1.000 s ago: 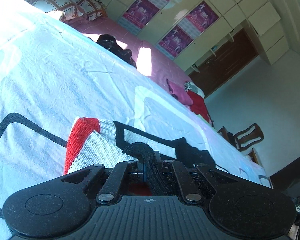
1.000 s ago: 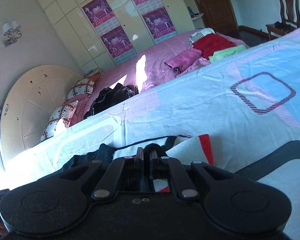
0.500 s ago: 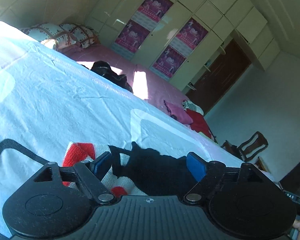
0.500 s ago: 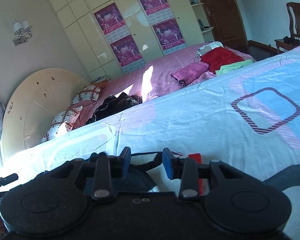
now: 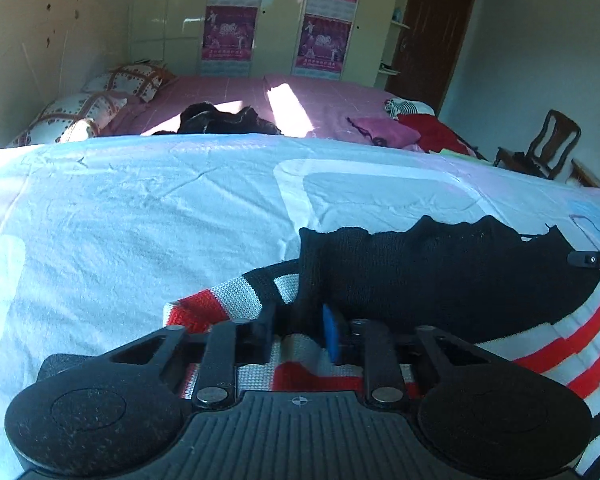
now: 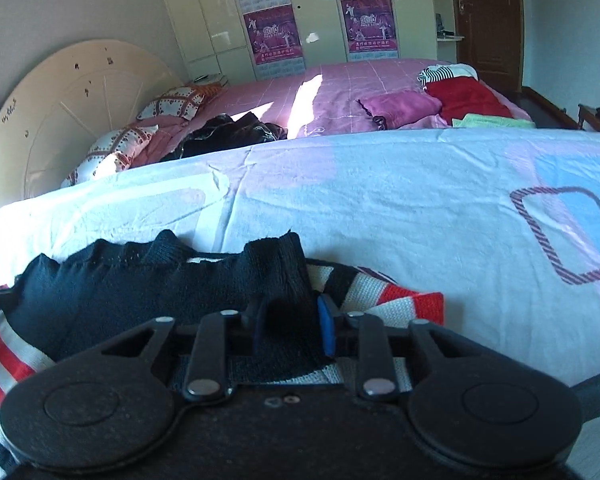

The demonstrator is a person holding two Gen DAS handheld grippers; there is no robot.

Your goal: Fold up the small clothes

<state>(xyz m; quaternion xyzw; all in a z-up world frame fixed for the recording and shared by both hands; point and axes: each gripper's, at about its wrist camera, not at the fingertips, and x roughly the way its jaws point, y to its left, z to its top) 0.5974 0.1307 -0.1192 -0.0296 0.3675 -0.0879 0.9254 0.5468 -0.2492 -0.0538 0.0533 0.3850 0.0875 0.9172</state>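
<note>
A knitted garment, black [image 5: 440, 264] with red and white stripes [image 5: 228, 300], lies on the pale blue sheet [image 5: 140, 216]. It also shows in the right wrist view [image 6: 148, 288]. My left gripper [image 5: 298, 334] is open, its fingers standing either side of the black left edge of the garment. My right gripper [image 6: 290, 326] is open too, its fingers either side of the black right corner [image 6: 280, 276]. Neither pair of fingers is closed on the cloth.
Behind the sheet lies a pink bed [image 6: 340, 84] with a dark heap of clothes [image 6: 228, 132], pink and red folded clothes [image 6: 460, 100] and patterned pillows [image 5: 100, 100]. A wooden chair [image 5: 548, 144] stands at the right. Wardrobes with posters [image 6: 272, 24] line the back wall.
Both grippers were shut on the garment one second ago. They opened and let it go, and the black part now lies folded over the striped part.
</note>
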